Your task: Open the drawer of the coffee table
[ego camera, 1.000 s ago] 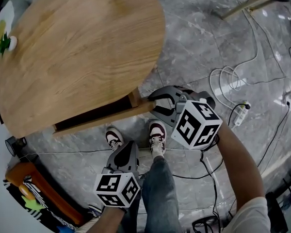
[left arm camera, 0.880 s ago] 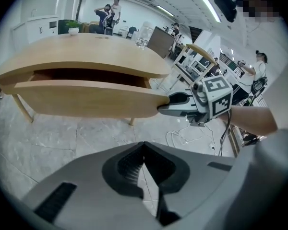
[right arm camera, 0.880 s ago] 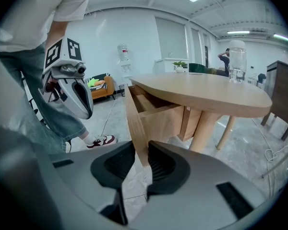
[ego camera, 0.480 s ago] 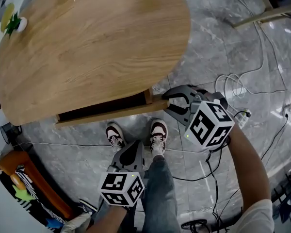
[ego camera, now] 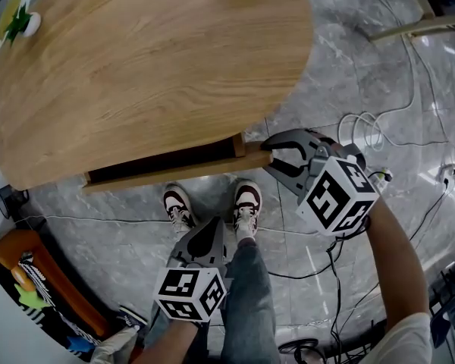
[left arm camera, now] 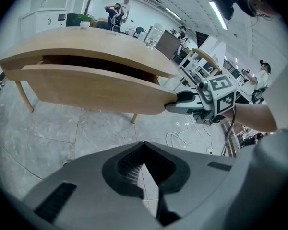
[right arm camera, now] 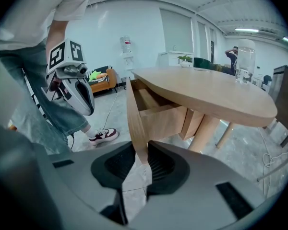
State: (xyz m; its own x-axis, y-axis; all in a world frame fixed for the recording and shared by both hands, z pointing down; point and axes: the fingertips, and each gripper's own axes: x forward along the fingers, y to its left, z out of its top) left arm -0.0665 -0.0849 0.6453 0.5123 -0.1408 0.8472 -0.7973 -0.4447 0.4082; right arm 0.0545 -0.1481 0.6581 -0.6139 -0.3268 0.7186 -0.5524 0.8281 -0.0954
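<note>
The oval wooden coffee table [ego camera: 152,59] has its drawer pulled partly out, with a dark gap behind the curved drawer front [ego camera: 174,171]. My right gripper [ego camera: 271,155] is shut on the right end of that front. In the right gripper view the thin wooden panel [right arm camera: 134,114] runs straight between the pads of the right gripper [right arm camera: 140,150]. My left gripper [ego camera: 210,227] hangs lower, over the person's legs and apart from the table. In its own view the left gripper [left arm camera: 144,146] is shut with nothing held, and the drawer front [left arm camera: 96,87] and right gripper [left arm camera: 182,99] show ahead.
The person's shoes [ego camera: 246,203] stand on the marble floor just before the drawer. White cables and a power strip [ego camera: 375,177] lie to the right. An orange seat [ego camera: 30,279] is at lower left. A small potted plant [ego camera: 19,21] and a glass [right arm camera: 245,63] stand on the tabletop.
The head view has drifted, so the table sits further right in the frame. My right gripper stays clamped on the drawer front; the gap looks the same.
</note>
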